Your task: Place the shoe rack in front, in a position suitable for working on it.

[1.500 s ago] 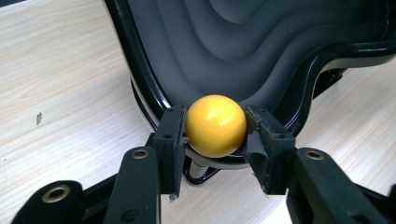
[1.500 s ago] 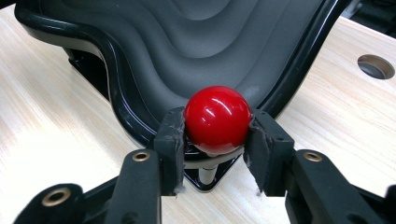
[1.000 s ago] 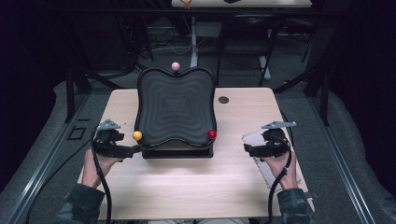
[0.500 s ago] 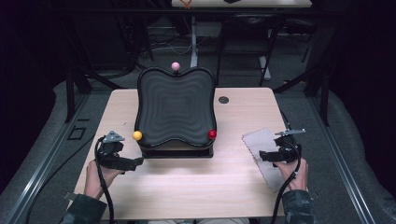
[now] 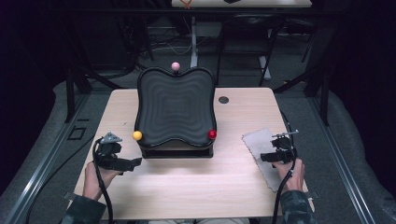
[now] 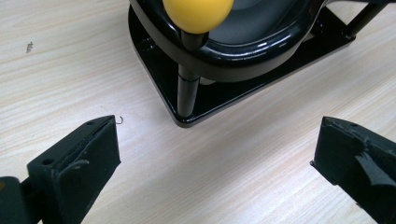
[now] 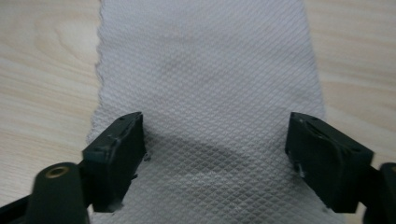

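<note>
Right gripper has come down onto the grey cloth at the right side of the desk — a second ago it was held higher, above the cloth's far edge, and now it sits low over the sheet. In the right gripper view its jaws straddle the cloth, one near each long edge, and they have just been closing. The weave between them lies flat and unpinched, so the pads do not yet press on it; I judge this as the start of a pinch to pick the cloth up.

Left gripper has drawn back toward the person and rests low on the desk just left of the black tray stand, jaws spread wide with nothing between them. In its own view the yellow ball on its post stands just ahead, apart from the pads — waiting rather than working, by the look of it.
</note>
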`<state>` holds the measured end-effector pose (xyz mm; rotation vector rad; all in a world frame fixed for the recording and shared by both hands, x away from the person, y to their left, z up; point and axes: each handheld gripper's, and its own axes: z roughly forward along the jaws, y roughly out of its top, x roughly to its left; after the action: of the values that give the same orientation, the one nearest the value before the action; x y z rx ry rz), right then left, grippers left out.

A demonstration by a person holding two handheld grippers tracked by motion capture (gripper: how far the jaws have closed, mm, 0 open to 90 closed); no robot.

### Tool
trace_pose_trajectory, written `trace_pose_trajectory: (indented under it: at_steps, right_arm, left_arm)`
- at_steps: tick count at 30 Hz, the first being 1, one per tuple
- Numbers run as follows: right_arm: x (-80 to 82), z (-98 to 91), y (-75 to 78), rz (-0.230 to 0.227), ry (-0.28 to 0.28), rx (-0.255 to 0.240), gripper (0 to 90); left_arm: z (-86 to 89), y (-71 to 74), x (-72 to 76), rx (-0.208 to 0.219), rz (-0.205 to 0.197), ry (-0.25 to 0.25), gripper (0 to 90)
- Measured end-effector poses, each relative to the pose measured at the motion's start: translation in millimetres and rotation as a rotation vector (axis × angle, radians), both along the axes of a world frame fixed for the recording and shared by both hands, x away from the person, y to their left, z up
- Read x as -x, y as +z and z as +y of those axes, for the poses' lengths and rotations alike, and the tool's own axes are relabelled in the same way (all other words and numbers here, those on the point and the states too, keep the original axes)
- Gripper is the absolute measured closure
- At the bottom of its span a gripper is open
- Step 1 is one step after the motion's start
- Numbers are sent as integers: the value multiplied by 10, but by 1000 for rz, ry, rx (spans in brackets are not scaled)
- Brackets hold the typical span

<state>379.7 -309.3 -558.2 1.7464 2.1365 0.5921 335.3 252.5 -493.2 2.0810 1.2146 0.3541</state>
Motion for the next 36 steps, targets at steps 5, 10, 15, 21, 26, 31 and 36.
trace_pose_trajectory:
  at_steps: [5,10,15,21,26,31,36]
  right_arm:
    - [6,24,-31,9,1,13,276]
    - [41,4,-18,-18,-8,4,465]
    - [71,12,3,-16,10,-6,703]
    - [111,48,44,-16,34,17,831]
    - [237,68,216,-84,46,11,841]
    - [365,70,479,-203,47,-6,844]
    - [465,78,549,-230,65,-26,844]
  left_arm:
    - [7,-2,-9,1,-6,-9,32]
    - [9,4,-9,-7,-16,-16,47]
    - [14,11,-13,-13,-29,-10,56]
    - [12,28,-17,-15,-44,-8,59]
    - [18,46,-13,-15,-55,-6,55]
    - [6,42,-8,-39,-58,-11,53]
    - [-5,43,-12,-35,-59,-8,48]
